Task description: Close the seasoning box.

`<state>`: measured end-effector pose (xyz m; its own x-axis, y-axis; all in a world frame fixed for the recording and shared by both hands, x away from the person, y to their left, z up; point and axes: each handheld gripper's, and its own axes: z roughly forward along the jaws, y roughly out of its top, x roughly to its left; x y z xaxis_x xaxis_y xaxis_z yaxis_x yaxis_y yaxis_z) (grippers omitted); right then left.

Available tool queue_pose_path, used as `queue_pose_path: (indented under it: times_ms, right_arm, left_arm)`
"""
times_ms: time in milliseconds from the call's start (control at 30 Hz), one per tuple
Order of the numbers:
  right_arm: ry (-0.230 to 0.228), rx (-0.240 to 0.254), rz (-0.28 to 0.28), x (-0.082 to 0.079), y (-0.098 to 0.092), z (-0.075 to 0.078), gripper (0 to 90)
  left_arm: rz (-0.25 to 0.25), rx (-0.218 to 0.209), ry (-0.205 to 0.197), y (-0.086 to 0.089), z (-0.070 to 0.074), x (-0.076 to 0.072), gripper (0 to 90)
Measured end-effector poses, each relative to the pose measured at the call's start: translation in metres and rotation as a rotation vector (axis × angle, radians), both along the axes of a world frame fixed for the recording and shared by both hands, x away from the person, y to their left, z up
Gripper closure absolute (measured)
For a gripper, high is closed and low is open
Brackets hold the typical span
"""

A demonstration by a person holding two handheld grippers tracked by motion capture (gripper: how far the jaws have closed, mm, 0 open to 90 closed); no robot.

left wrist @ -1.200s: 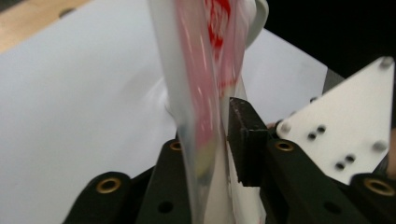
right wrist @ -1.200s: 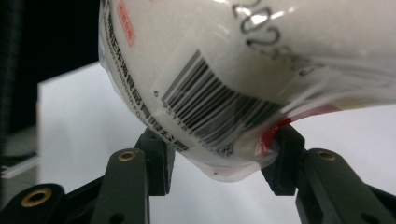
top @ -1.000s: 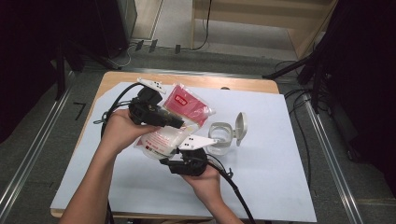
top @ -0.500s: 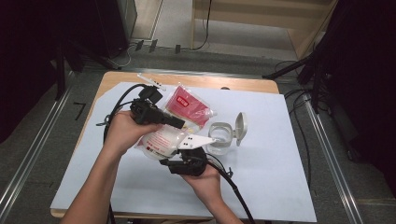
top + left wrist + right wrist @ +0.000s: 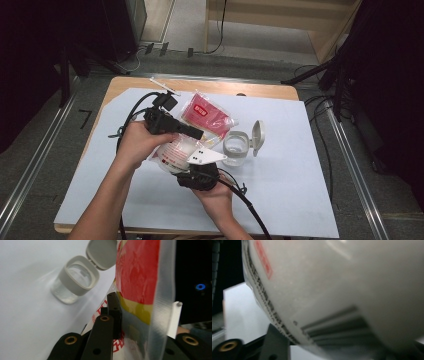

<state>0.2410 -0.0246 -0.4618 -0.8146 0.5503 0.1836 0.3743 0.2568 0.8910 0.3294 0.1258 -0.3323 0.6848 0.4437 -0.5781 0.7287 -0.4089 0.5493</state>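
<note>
A bulging clear bag of white powder [image 5: 172, 152] with red print is held up over the table between both hands. My right gripper [image 5: 192, 166] grips its body from below, and the bag's white side and barcode [image 5: 332, 290] bulge between the black jaws. My left gripper [image 5: 200, 134] points right, its jaws [image 5: 112, 296] together on the bag's thin upper edge. A red-and-yellow packet [image 5: 207, 112] with a clear sealed rim [image 5: 160, 290] lies just behind. A clear jar [image 5: 236, 147] stands to the right with its grey flip lid [image 5: 258, 135] open.
White paper [image 5: 290, 190] covers the wooden table top. A thin white stick [image 5: 164, 86] lies at the back edge. Black cables trail from both grippers toward the person. Metal rails run along both sides of the table.
</note>
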Motion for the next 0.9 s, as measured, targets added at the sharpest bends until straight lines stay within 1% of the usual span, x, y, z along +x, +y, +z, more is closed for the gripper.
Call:
queue_pose_path:
  times_ms: [67, 100, 167, 233, 267, 300, 333, 367, 467, 533, 600, 667, 700, 800, 833, 900]
  right_arm:
    - [0.023, 0.011, 0.007, -0.003, 0.001, 0.001, 56.7]
    - [0.022, 0.010, 0.010, -0.004, 0.001, 0.002, 57.3]
    - [0.057, 0.014, 0.013, -0.006, 0.003, 0.004, 57.3]
    - [0.060, 0.005, 0.011, -0.006, 0.003, 0.004, 57.2]
    - [0.066, 0.009, 0.014, -0.006, 0.002, 0.004, 57.3]
    - [0.081, 0.030, 0.025, -0.007, 0.001, 0.006, 57.4]
    - [0.081, 0.030, 0.025, -0.007, 0.001, 0.006, 57.4]
    - [0.081, 0.028, 0.022, -0.007, 0.001, 0.006, 57.6]
    - [0.092, 0.043, 0.026, -0.008, 0.000, 0.006, 59.1]
    - [0.110, 0.052, 0.027, -0.007, -0.001, 0.005, 59.4]
    - [0.125, 0.076, 0.023, -0.007, -0.003, 0.005, 59.6]
    - [0.137, 0.101, 0.017, -0.006, -0.006, 0.004, 59.8]
    - [0.142, 0.117, 0.010, -0.005, -0.008, 0.004, 60.0]
    - [0.151, 0.130, 0.002, -0.004, -0.012, 0.005, 60.2]
    - [0.157, 0.135, 0.002, -0.005, -0.013, 0.005, 60.2]
    - [0.166, 0.151, 0.004, -0.004, -0.014, 0.006, 60.2]
  left_arm:
    - [-0.001, 0.008, -0.030, -0.002, -0.001, 0.000, 88.6]
    - [-0.002, 0.015, -0.037, -0.004, -0.002, 0.000, 88.2]
    - [-0.023, 0.031, -0.067, -0.007, -0.003, 0.000, 86.7]
    - [-0.041, 0.034, -0.088, -0.009, -0.002, -0.002, 83.4]
    - [-0.039, 0.032, -0.087, -0.009, -0.002, -0.002, 83.2]
    - [-0.045, 0.030, -0.089, -0.010, -0.002, -0.002, 82.2]
    - [-0.047, 0.028, -0.087, -0.010, -0.002, -0.002, 82.2]
    - [-0.048, 0.039, -0.088, -0.010, -0.002, -0.002, 81.9]
    - [-0.043, 0.058, -0.093, -0.011, -0.003, -0.002, 79.2]
    - [-0.044, 0.078, -0.085, -0.013, -0.005, -0.001, 77.4]
    - [-0.042, 0.084, -0.081, -0.014, -0.005, -0.002, 75.7]
    - [-0.048, 0.094, -0.096, -0.015, -0.005, -0.003, 73.9]
    - [-0.048, 0.093, -0.096, -0.014, -0.005, -0.003, 73.3]
    - [-0.036, 0.094, -0.075, -0.012, -0.005, -0.002, 70.1]
    - [-0.038, 0.108, -0.075, -0.011, -0.004, -0.001, 70.3]
    - [-0.039, 0.116, -0.067, -0.010, -0.004, -0.002, 69.4]
